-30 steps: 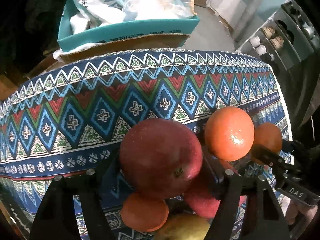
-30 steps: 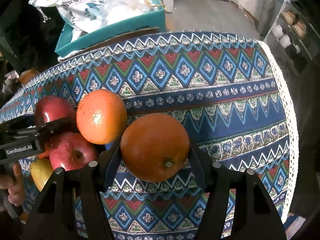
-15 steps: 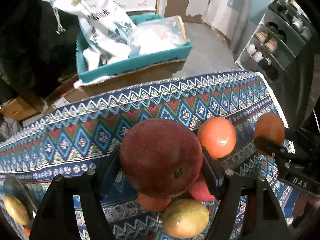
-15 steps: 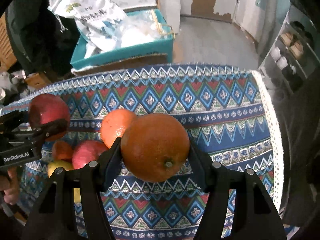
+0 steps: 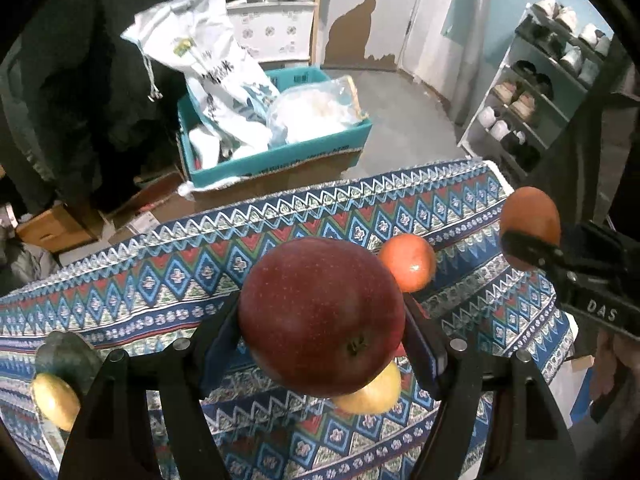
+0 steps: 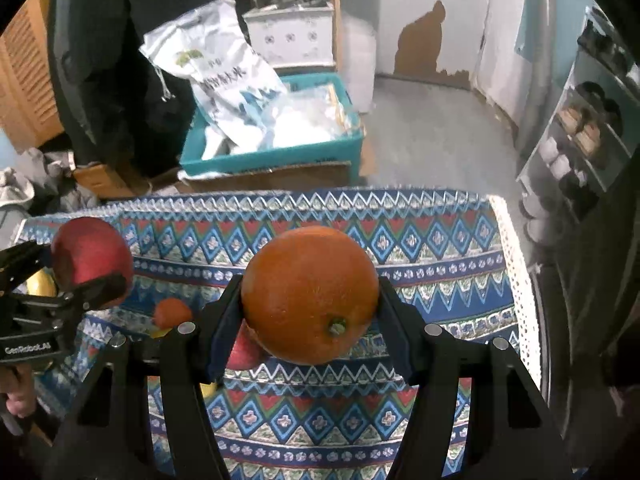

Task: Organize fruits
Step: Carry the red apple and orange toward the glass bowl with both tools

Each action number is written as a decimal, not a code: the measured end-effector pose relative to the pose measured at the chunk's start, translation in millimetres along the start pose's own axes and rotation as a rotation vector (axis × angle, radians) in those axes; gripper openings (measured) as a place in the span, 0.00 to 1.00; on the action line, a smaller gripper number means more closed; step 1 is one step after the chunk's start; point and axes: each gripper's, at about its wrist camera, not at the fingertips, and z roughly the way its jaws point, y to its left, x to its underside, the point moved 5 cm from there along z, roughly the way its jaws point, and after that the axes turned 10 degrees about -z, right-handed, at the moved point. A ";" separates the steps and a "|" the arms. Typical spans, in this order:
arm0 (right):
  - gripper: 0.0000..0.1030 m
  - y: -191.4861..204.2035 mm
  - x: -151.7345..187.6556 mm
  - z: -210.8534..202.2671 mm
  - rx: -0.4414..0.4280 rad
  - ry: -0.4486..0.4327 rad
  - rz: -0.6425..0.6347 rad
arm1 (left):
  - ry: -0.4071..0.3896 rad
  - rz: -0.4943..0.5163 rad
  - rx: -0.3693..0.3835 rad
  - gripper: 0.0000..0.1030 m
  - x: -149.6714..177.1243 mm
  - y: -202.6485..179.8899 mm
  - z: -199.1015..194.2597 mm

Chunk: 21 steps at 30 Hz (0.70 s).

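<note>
Above the patterned tablecloth (image 6: 440,272), near its lace right edge, the left gripper (image 5: 322,320) marked "GenRobot.AI" clamped an apple (image 5: 320,316) and the right gripper (image 6: 310,300) marked "DAS" clamped an orange (image 6: 310,294).

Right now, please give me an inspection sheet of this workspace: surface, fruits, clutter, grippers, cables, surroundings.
Surface: table under a patterned cloth with a white lace edge.
Job's things: red apple and large orange are held above the cloth; a smaller orange, a yellow fruit and another red fruit lie on it; one more yellow fruit sits at the left edge.
Clutter: nothing seen on the cloth besides fruit.
Grippers: left gripper shut on the red apple; right gripper shut on the large orange.
Cables: nothing seen.
Surroundings: teal box with white bags on the floor, shoe rack at right.
</note>
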 end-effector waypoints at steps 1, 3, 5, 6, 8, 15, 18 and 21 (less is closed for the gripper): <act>0.62 0.8 -1.3 -3.7 -0.002 -0.007 -0.002 | -0.006 0.001 -0.001 0.74 0.5 0.6 -5.8; 0.62 3.6 -4.9 -13.1 -0.009 -0.026 -0.005 | -0.018 -0.003 0.003 0.74 1.1 1.2 -16.4; 0.62 6.5 -8.2 -20.2 -0.012 -0.040 -0.010 | -0.028 -0.009 0.011 0.74 1.4 1.2 -26.9; 0.62 9.1 -10.9 -26.1 -0.014 -0.052 -0.014 | -0.028 -0.013 0.013 0.74 2.0 0.9 -32.2; 0.62 13.8 -13.9 -34.7 -0.019 -0.071 -0.021 | -0.043 -0.013 0.021 0.74 2.1 0.7 -42.4; 0.62 34.6 -23.1 -62.8 -0.051 -0.125 -0.062 | -0.115 0.013 0.028 0.74 5.6 -3.4 -83.3; 0.62 43.6 -26.2 -73.1 -0.065 -0.144 -0.082 | -0.140 0.022 0.027 0.74 8.3 -2.2 -98.5; 0.62 54.0 -28.7 -83.5 -0.079 -0.165 -0.100 | -0.164 0.028 0.021 0.74 11.1 0.3 -111.6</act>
